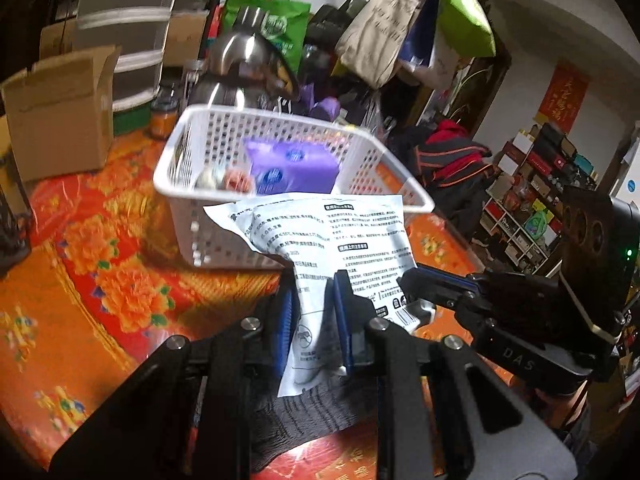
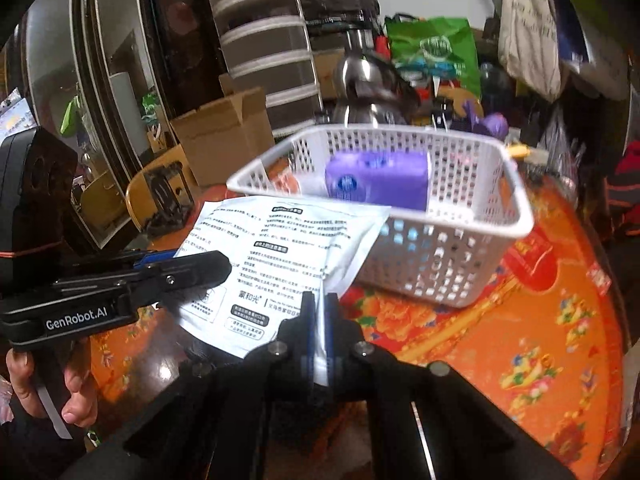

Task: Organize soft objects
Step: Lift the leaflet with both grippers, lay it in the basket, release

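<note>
White packet (image 1: 320, 236) is pinched by left claw (image 1: 312, 304) and right claw (image 2: 318, 320), both nearly closed on it. Packet is held just before white basket (image 1: 288, 152), above the tabletop (image 1: 100, 280).

a steel kettle (image 1: 236, 68) stands at the back of the red and orange flowered tablecloth (image 1: 100, 264). left of the kettle sits an open cardboard box (image 1: 60, 112), and behind that a grey and white striped drawer unit (image 1: 124, 32). a green printed bag (image 1: 276, 28) rises just behind the kettle. up and to the right of the kettle hang a beige tote bag (image 1: 380, 28) and a lime green bag (image 1: 464, 16).
</note>
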A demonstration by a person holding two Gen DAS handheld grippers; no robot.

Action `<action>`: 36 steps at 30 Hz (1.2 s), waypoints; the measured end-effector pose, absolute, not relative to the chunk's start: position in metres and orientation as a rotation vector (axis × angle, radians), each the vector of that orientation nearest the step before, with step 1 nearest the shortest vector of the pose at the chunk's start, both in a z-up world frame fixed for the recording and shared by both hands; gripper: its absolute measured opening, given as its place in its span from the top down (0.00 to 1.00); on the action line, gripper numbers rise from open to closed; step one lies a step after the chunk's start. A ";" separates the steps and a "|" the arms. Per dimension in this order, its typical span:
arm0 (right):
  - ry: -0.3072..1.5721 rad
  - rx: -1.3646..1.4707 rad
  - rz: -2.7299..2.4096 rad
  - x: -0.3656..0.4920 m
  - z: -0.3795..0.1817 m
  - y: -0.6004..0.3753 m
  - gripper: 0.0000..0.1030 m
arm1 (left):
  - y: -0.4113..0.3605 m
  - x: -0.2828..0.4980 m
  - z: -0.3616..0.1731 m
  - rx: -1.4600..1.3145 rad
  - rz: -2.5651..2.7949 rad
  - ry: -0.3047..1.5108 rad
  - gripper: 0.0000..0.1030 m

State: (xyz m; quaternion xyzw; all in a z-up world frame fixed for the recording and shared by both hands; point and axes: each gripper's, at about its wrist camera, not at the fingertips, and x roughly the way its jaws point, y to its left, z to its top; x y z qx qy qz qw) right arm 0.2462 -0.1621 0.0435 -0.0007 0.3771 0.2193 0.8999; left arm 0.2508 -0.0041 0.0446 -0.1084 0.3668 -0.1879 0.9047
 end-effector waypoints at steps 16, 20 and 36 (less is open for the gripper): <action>0.704 -0.019 0.383 0.303 0.111 -0.180 0.97 | -0.036 0.307 0.131 -0.137 -0.398 0.660 0.83; 0.711 -0.014 0.367 0.328 0.113 -0.185 0.97 | -0.044 0.333 0.139 -0.120 -0.388 0.656 0.83; 0.788 -0.040 0.335 0.396 0.066 -0.183 0.97 | -0.042 0.421 0.079 -0.146 -0.353 0.744 0.83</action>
